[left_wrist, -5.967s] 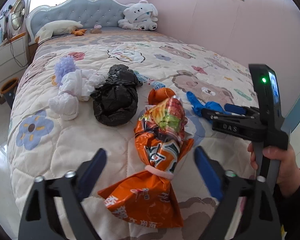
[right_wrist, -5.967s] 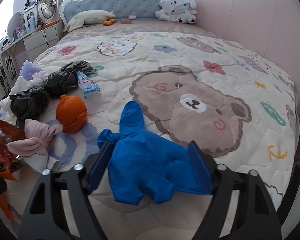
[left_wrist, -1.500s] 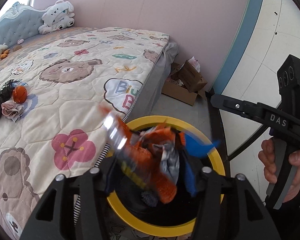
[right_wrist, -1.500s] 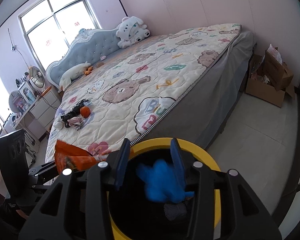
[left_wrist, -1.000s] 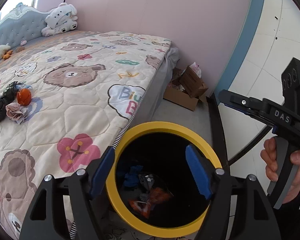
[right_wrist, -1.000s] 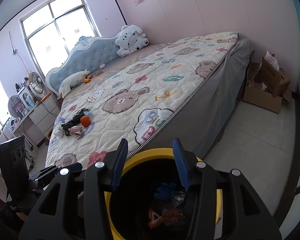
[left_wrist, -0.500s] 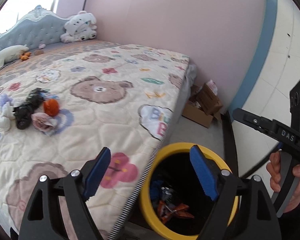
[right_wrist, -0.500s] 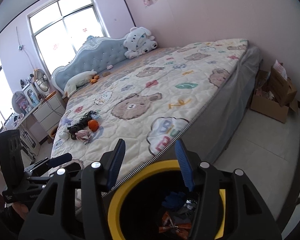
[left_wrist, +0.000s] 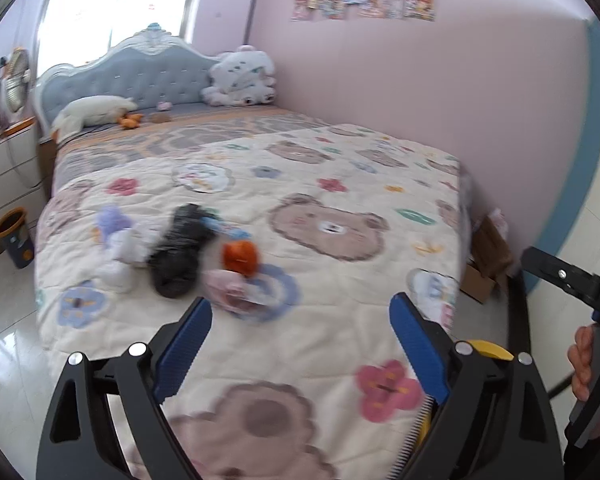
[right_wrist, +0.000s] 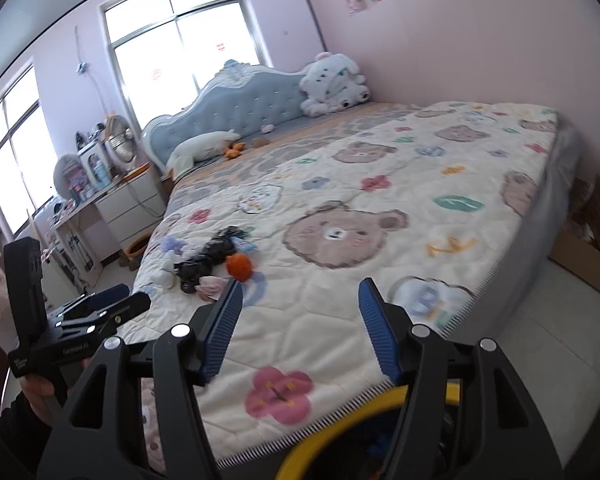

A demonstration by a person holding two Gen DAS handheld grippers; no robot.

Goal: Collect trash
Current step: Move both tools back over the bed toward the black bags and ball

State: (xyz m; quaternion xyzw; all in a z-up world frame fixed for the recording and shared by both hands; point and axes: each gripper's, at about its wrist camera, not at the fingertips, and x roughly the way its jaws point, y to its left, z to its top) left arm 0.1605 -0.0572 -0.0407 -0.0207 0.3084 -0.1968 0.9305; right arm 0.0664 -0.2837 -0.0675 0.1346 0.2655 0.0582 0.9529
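Observation:
Trash lies in a heap on the bed's left side: a black bag [left_wrist: 180, 250], an orange ball [left_wrist: 240, 257], a pink wad [left_wrist: 230, 286], white wads [left_wrist: 120, 254] and a purple tuft [left_wrist: 112, 218]. The right wrist view shows the same heap: black bag [right_wrist: 204, 260], orange ball [right_wrist: 239, 266]. My left gripper [left_wrist: 300, 320] hovers over the bed's near end, its jaws opening with nothing between them. My right gripper [right_wrist: 300, 312] is likewise empty and opening, above the yellow-rimmed bin [right_wrist: 324, 440]. The bin's rim [left_wrist: 484, 348] peeks out behind the left gripper's right finger.
The bed [left_wrist: 340, 184] carries a bear-print quilt, a pillow and a white plush toy [left_wrist: 242, 76] at the headboard. A cardboard box [left_wrist: 488, 264] sits on the floor by the pink wall. White drawers [right_wrist: 128, 204] and a small orange-rimmed bin [left_wrist: 14, 236] stand left of the bed.
Both grippers have swung up and left, away from the bin, toward the bed and its heap. Their jaws stand wider than before. The bin has slid to the frames' bottom edges.

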